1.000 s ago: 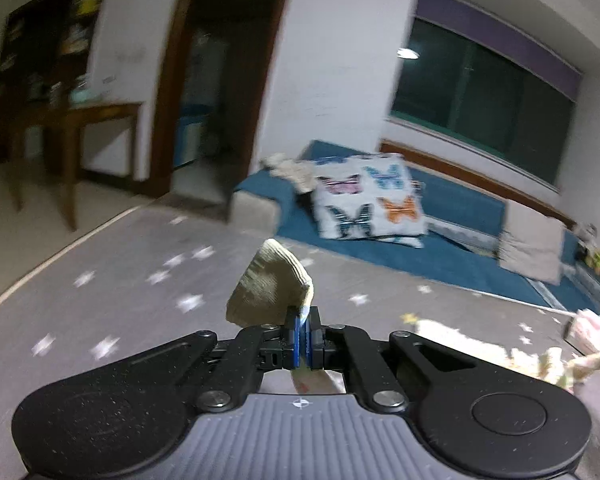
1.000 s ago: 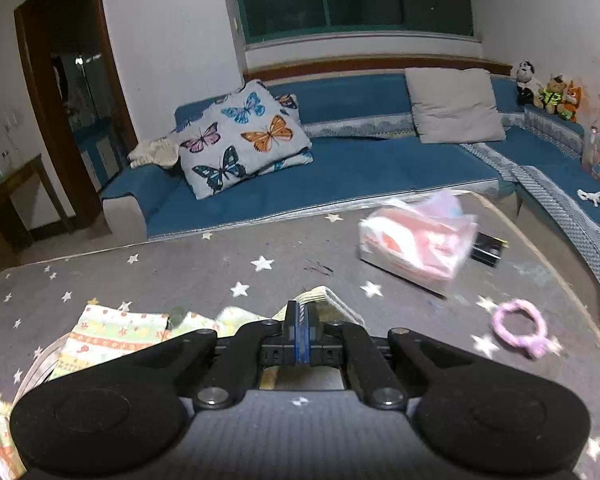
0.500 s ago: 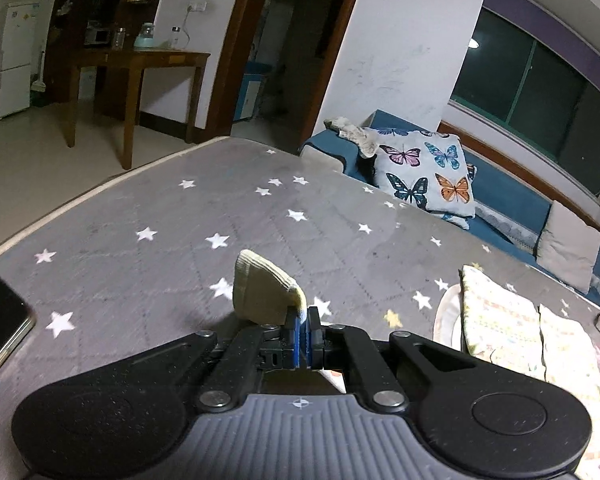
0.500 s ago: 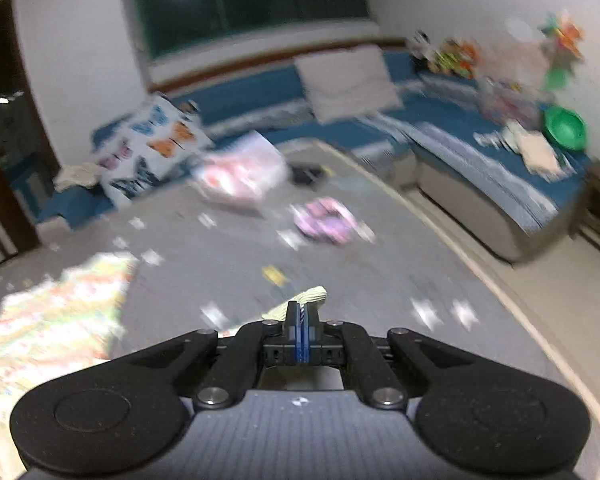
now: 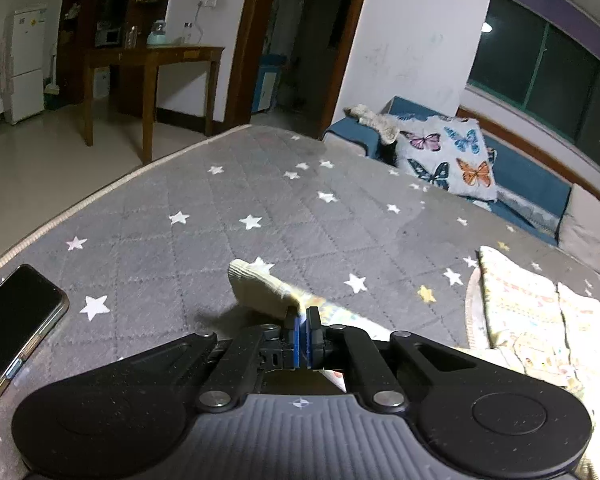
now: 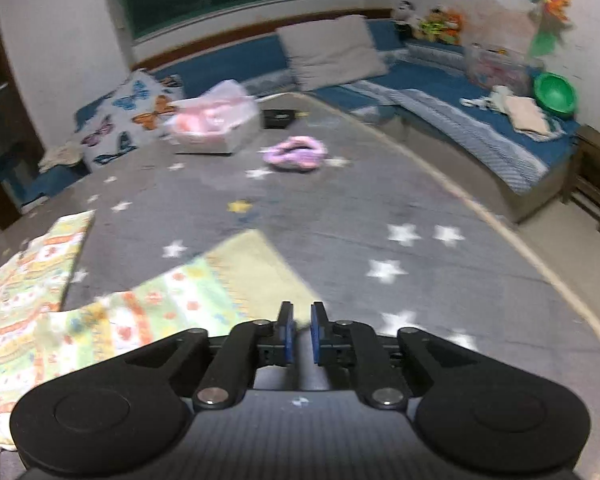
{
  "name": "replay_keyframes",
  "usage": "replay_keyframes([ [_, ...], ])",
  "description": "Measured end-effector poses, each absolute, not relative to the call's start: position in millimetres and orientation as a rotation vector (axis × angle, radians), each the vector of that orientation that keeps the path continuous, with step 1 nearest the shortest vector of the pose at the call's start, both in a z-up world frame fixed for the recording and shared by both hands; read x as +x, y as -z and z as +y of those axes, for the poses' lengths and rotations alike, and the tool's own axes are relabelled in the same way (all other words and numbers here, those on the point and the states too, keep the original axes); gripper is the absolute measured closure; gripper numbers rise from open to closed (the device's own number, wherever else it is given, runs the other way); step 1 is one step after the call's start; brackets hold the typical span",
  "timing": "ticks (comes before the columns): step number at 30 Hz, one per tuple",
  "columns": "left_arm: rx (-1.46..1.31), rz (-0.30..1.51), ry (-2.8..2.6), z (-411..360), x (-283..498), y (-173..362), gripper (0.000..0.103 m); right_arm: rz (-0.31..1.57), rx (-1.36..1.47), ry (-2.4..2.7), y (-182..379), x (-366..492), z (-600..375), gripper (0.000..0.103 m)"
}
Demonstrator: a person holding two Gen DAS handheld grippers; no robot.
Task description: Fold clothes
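A pale patterned garment [image 5: 532, 312] lies spread on the grey star-print mattress [image 5: 260, 200]. My left gripper [image 5: 303, 316] is shut on its beige ribbed cuff [image 5: 260, 292], low over the mattress. In the right wrist view the garment's other end [image 6: 172, 296] lies flat with its yellow hem by my right gripper [image 6: 301, 318]. The right jaws stand slightly apart with nothing between them.
A black phone [image 5: 12, 320] lies at the mattress's left edge. A pink tissue pack [image 6: 216, 124], a purple scrunchie [image 6: 296, 154] and a small black item [image 6: 280, 117] lie at the far end. A blue sofa [image 6: 460, 92] with a butterfly cushion [image 5: 448, 160] wraps around.
My left gripper has lowered the cuff toward the mattress. My right gripper has opened and let go of the hem, which now lies flat.
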State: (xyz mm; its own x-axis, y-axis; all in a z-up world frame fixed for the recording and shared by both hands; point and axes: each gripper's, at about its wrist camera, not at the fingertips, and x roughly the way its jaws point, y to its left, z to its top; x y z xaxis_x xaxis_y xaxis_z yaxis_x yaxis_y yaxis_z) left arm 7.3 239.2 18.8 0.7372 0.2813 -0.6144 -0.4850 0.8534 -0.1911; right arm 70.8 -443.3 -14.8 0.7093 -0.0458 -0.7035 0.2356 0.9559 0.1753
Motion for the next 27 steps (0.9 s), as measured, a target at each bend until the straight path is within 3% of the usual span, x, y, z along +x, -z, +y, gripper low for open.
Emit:
replay_keyframes([
  [4,-0.356,0.642,-0.459,245,7,-12,0.095,0.778,0.225,0.083,20,80,-421,0.072],
  [7,-0.358,0.657,-0.476,250,3,-7,0.094,0.779,0.152,0.062,23,83,-406,0.066],
  [12,-0.328,0.647,-0.543,256,-8,-8,0.081,0.804,0.093,0.066,20,83,-402,0.066],
  [27,-0.195,0.64,-0.164,158,0,-28,0.081,0.766,-0.055,-0.236,-10,58,-311,0.061],
])
